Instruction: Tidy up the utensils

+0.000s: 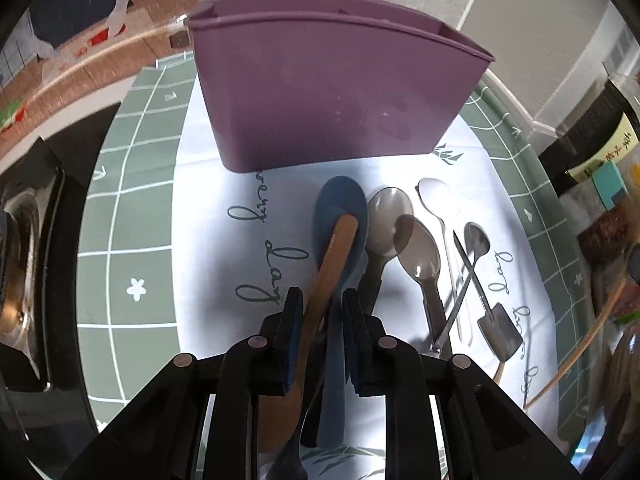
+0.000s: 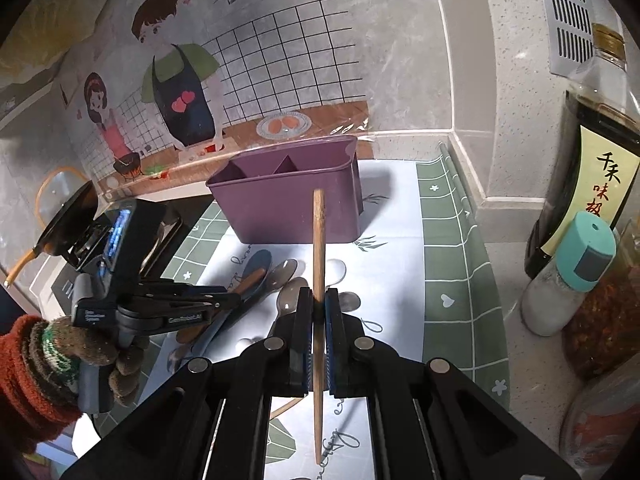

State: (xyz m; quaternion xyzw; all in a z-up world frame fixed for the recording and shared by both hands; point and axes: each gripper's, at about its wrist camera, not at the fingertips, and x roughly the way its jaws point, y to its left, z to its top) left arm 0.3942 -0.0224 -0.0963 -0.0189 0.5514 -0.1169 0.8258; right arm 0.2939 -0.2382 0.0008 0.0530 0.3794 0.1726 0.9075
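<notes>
A purple utensil holder (image 1: 332, 96) with compartments stands on the mat; it also shows in the right wrist view (image 2: 296, 200). My left gripper (image 1: 320, 304) is low over the mat, its jaws around a wooden handle (image 1: 332, 264) and a blue spoon (image 1: 340, 212), with small gaps still showing. Translucent brown spoons (image 1: 416, 248), a white spoon (image 1: 438, 196) and a small metal spoon (image 1: 478, 240) lie to its right. My right gripper (image 2: 319, 300) is shut on a bamboo chopstick (image 2: 319, 240), held upright in front of the holder.
A white and green mat (image 1: 132, 208) covers the counter. A soy sauce bottle (image 2: 592, 148), a shaker (image 2: 568, 276) and jars stand at the right. A stove with a pan (image 2: 68, 212) is at the left. The left hand wears a glove (image 2: 60, 356).
</notes>
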